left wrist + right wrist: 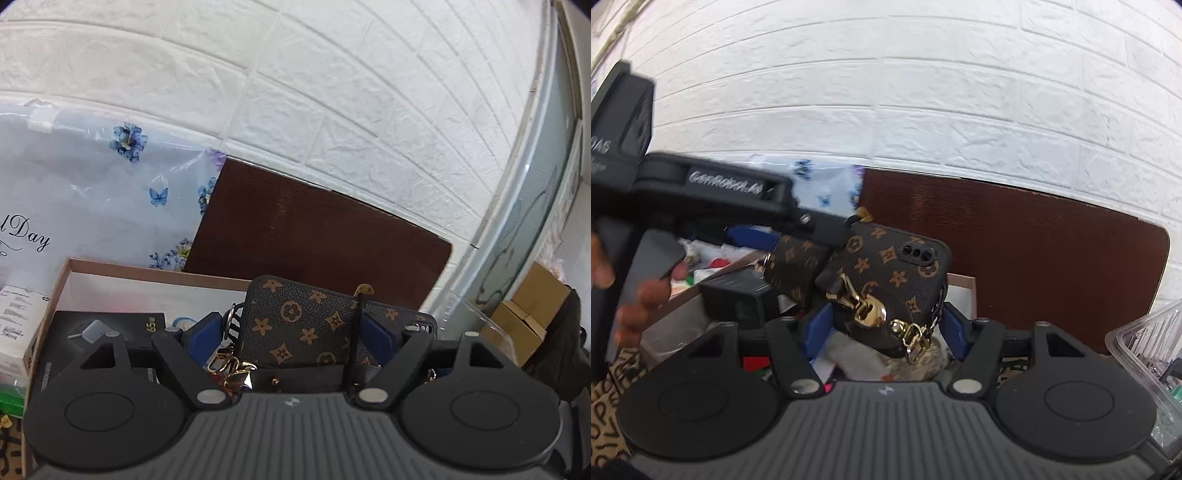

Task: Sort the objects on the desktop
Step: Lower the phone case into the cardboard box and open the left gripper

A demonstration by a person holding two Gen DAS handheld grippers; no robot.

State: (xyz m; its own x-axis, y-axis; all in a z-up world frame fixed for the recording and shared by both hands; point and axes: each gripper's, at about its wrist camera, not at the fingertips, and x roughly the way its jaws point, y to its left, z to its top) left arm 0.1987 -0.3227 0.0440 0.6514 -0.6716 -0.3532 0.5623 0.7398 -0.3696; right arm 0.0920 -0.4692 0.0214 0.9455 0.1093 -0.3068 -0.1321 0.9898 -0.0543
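Note:
A brown monogram phone case point(306, 325) with gold clasps point(868, 310) and a chain hangs in the air, above an open cardboard box point(155, 277). My left gripper point(295, 328) is shut on the case, which spans its blue pads point(207, 332). In the right wrist view my right gripper point(886, 325) is shut on the lower end of the same case point(897, 266), one blue pad point(955, 328) on each side. The left gripper point(827, 232) comes in there from the left and holds the case's upper left part. A person's fingers point(639, 295) wrap its handle.
The box holds a black charger carton point(110, 328) and small clutter. A white carton point(14, 325) stands to its left, a floral plastic bag point(92, 192) and a dark brown board point(314, 236) lean on the white brick wall. A clear plastic container point(1145, 339) sits at the right.

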